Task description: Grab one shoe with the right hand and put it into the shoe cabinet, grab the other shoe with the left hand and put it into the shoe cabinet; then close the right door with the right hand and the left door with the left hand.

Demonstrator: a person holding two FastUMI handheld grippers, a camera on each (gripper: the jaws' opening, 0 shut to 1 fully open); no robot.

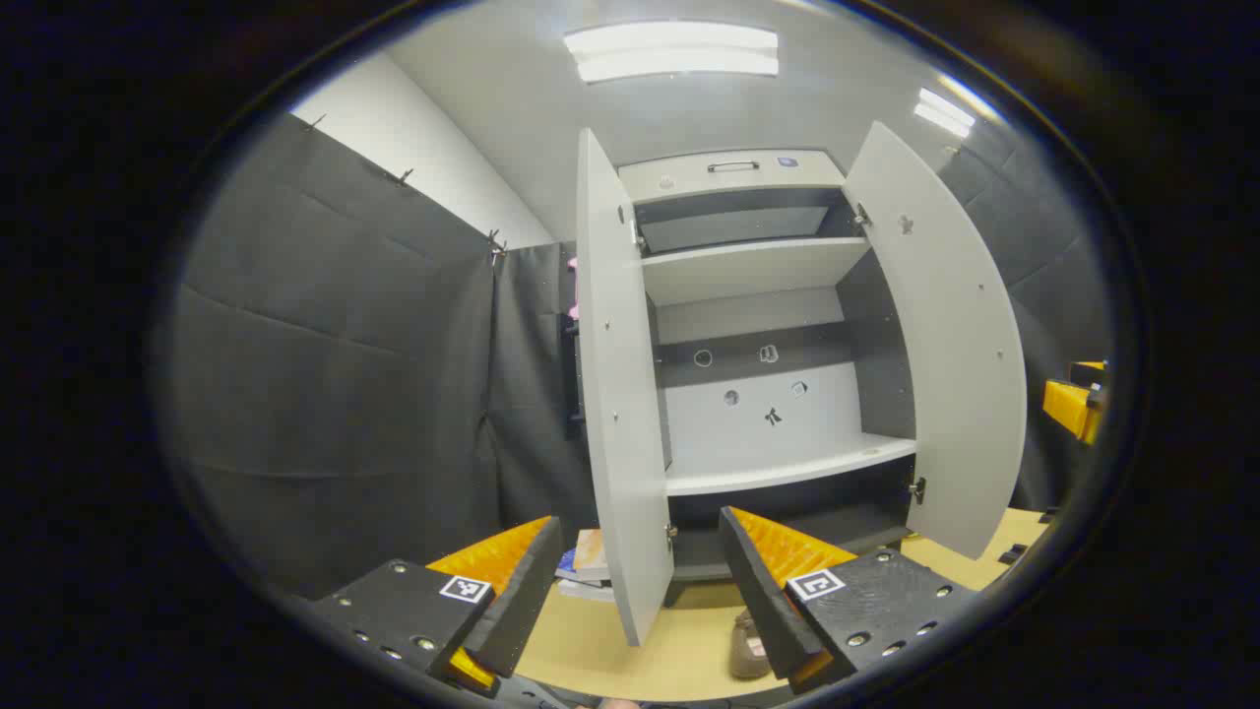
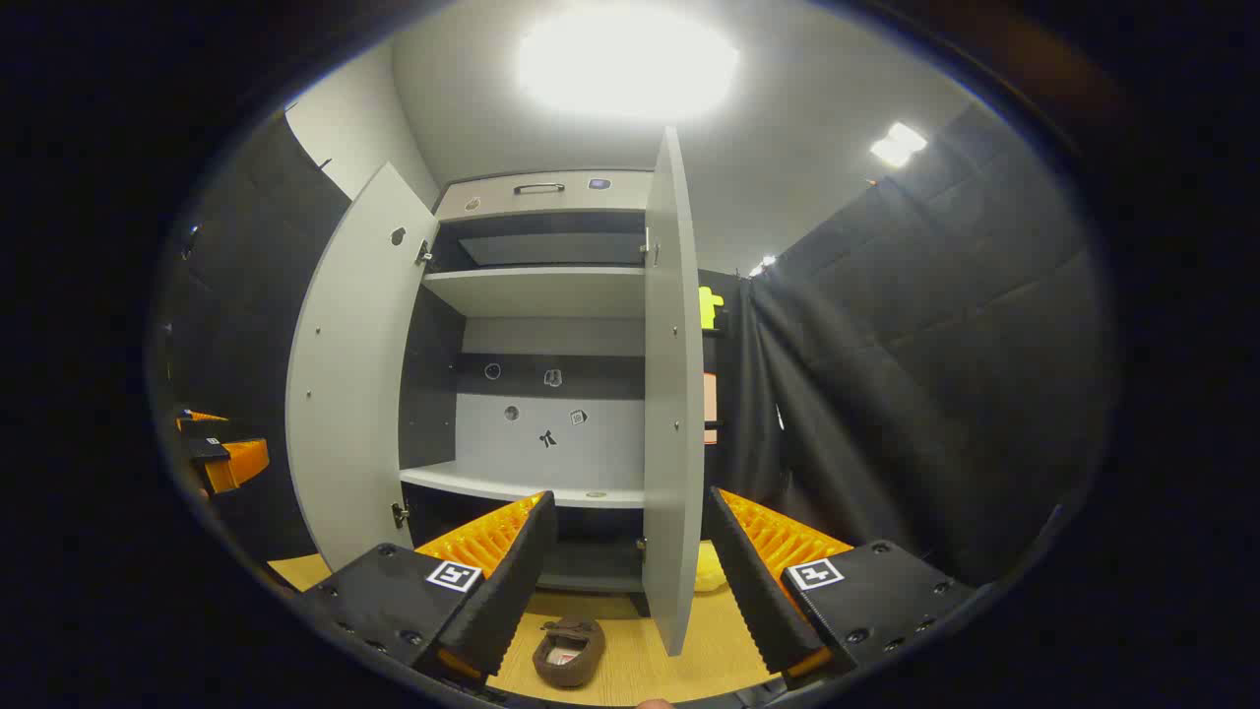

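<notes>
The white shoe cabinet (image 1: 778, 295) stands ahead with both doors swung wide. Its left door (image 1: 620, 394) is edge-on between my left gripper's fingers, and its right door (image 2: 674, 394) is edge-on between my right gripper's fingers. A brown shoe (image 2: 569, 650) lies on the wooden floor in front of the cabinet (image 2: 536, 286), low between the right gripper's fingers. The same kind of shoe (image 1: 748, 645) peeks out beside the left gripper's right finger. My left gripper (image 1: 640, 591) and right gripper (image 2: 630, 581) are both open and hold nothing. The lower shelf (image 1: 787, 473) is bare.
A stack of books (image 1: 589, 561) sits on the floor behind the left door. A yellow object (image 2: 707, 569) lies behind the right door. The right gripper (image 1: 1078, 404) shows at the far right edge, and the left gripper (image 2: 221, 453) at the far left. Black cloth walls close in both sides.
</notes>
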